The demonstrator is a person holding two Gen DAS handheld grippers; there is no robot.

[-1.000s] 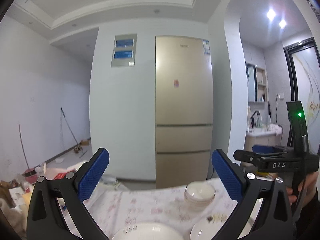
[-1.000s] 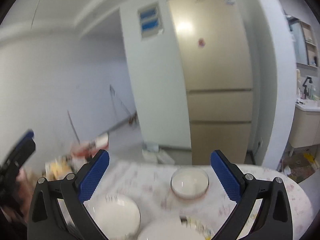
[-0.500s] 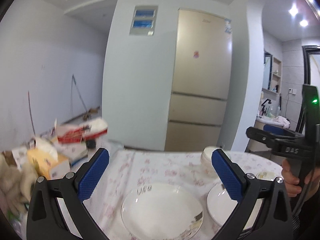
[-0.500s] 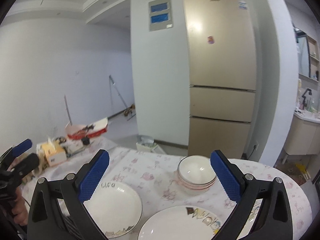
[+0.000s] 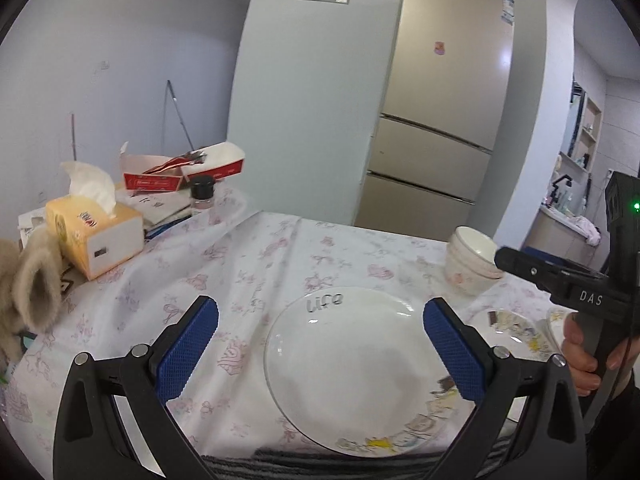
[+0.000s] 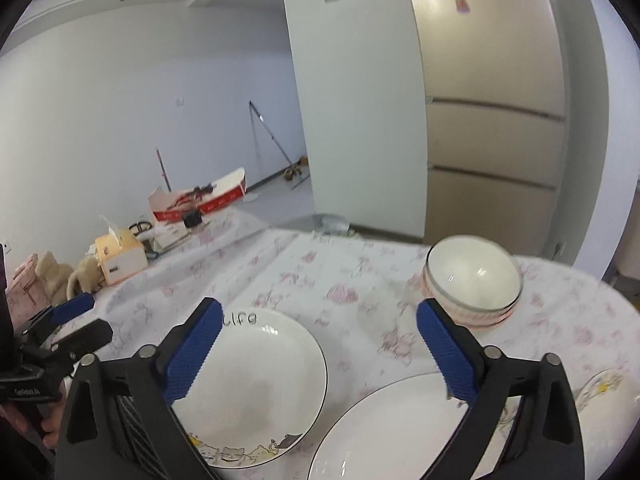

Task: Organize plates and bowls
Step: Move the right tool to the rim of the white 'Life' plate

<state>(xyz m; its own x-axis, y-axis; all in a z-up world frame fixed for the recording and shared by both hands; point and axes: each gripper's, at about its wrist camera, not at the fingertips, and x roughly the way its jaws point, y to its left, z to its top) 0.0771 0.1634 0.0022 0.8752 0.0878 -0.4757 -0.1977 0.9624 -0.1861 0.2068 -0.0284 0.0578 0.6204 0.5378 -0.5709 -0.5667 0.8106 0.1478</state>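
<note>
1. We are in a home, in its dining corner: a tall gold fridge (image 5: 444, 92) stands against the wall.
2. We see a tabletop (image 5: 248, 272) under a flowered cloth, carrying plates (image 5: 356, 372), stacked bowls (image 6: 472, 284) and a tissue box (image 5: 94, 236).
3. To the right we glimpse a washbasin nook (image 5: 568, 224) with toiletries.

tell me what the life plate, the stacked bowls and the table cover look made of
Life plate: likely glazed ceramic, glossy white with light glints and printed cartoon rim. Stacked bowls: probably the same glazed ceramic, shiny inside with a pinkish outer pattern. Table cover: thin floral cloth or plastic sheet, visibly creased; which is unclear.
</note>
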